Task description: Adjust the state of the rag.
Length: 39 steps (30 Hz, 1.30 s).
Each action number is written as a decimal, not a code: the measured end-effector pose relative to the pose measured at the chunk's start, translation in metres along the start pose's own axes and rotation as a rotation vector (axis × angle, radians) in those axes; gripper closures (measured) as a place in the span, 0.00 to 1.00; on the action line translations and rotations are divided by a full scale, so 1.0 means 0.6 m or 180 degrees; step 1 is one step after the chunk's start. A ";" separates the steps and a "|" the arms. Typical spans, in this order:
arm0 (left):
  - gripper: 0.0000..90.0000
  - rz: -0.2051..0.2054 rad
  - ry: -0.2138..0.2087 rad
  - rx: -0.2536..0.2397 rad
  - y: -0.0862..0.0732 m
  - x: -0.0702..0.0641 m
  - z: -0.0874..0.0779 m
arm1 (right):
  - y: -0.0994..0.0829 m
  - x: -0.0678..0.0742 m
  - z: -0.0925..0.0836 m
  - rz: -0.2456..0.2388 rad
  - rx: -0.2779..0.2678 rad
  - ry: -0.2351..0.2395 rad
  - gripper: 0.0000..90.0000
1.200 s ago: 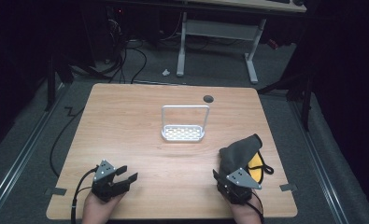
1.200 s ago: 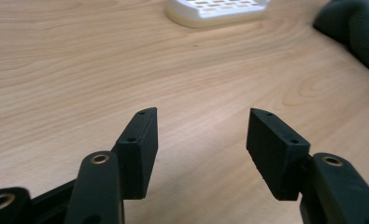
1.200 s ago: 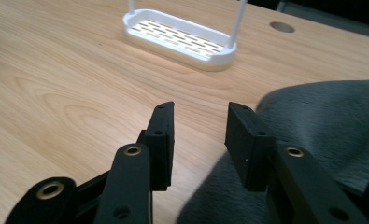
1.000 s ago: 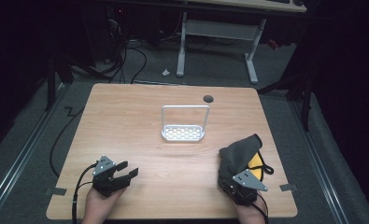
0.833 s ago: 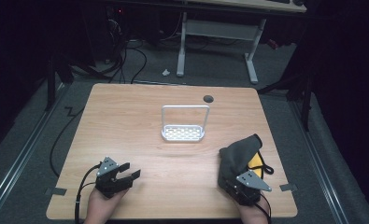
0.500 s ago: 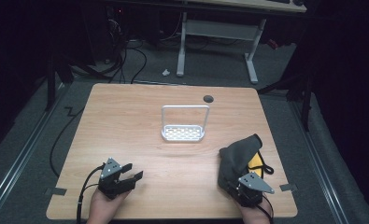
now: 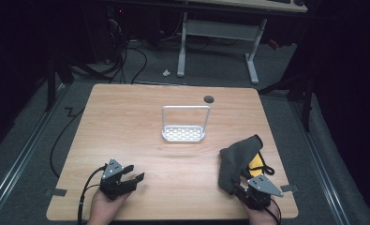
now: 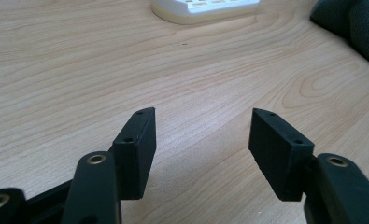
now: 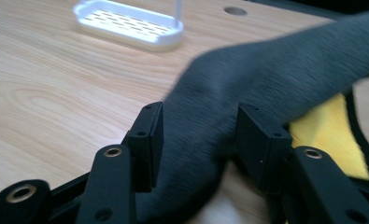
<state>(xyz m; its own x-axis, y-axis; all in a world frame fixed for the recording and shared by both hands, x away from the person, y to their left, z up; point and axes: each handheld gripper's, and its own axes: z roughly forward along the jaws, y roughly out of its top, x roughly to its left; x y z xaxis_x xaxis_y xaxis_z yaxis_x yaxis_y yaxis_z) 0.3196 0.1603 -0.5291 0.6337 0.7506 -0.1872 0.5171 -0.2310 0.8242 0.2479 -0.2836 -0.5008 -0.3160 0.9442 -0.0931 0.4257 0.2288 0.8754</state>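
Right gripper view: right gripper at the near right table corner, jaws astride a fold of the dark grey cloth, just opening, pads apparently off it, likely letting go. Yellow cloth tucked under the grey one. Left gripper parked apart over bare wood, jaws spread, empty. White rack mid-table.

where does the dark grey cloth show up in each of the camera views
High view: the dark grey cloth lies at the table's near right, just ahead of the right gripper.
Left gripper view: one edge of it sits in the top right corner.
Right gripper view: it runs from the upper right down between the jaws, which have just been opening.
Shared landmark: the white rack.
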 end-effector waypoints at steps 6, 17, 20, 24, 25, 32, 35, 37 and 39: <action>0.47 0.0036 -0.0024 0.0024 -0.001 -0.006 0.003 | -0.009 -0.023 0.011 0.0143 0.0122 -0.0087 0.59; 0.47 0.0187 -0.0133 0.0054 0.001 -0.036 0.007 | -0.011 0.010 0.036 -0.0072 0.0314 0.0242 0.94; 0.47 0.0253 -0.0182 0.0047 0.003 -0.050 0.008 | -0.008 0.035 0.044 -0.0163 0.0328 0.0404 0.94; 0.47 0.0329 -0.0256 0.0059 0.003 -0.068 0.011 | -0.001 0.074 0.053 -0.0370 0.0305 0.0642 0.94; 0.47 0.0358 -0.0275 0.0067 0.004 -0.073 0.012 | 0.000 0.084 0.055 -0.0411 0.0303 0.0698 0.94; 0.46 0.0473 -0.0397 0.0116 0.002 -0.100 0.022 | 0.008 0.138 0.055 -0.0754 0.0281 0.0982 0.79; 0.46 0.0472 -0.0438 0.0130 0.003 -0.106 0.026 | 0.013 0.128 0.035 -0.0639 0.0189 0.0997 0.71; 0.46 0.0444 -0.0472 0.0120 0.004 -0.109 0.030 | 0.013 0.110 0.014 -0.0527 0.0102 0.0931 0.70; 0.46 0.0460 -0.0494 0.0134 0.007 -0.113 0.036 | 0.010 0.088 -0.006 -0.0463 0.0051 0.0796 0.70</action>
<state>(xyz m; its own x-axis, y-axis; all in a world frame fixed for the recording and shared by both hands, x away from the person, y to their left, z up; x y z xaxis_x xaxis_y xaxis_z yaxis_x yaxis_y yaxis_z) 0.2910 0.0950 -0.5241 0.7823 0.6042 -0.1514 0.4359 -0.3573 0.8260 0.2309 -0.2331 -0.4987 -0.5730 0.8140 -0.0955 0.3733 0.3630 0.8537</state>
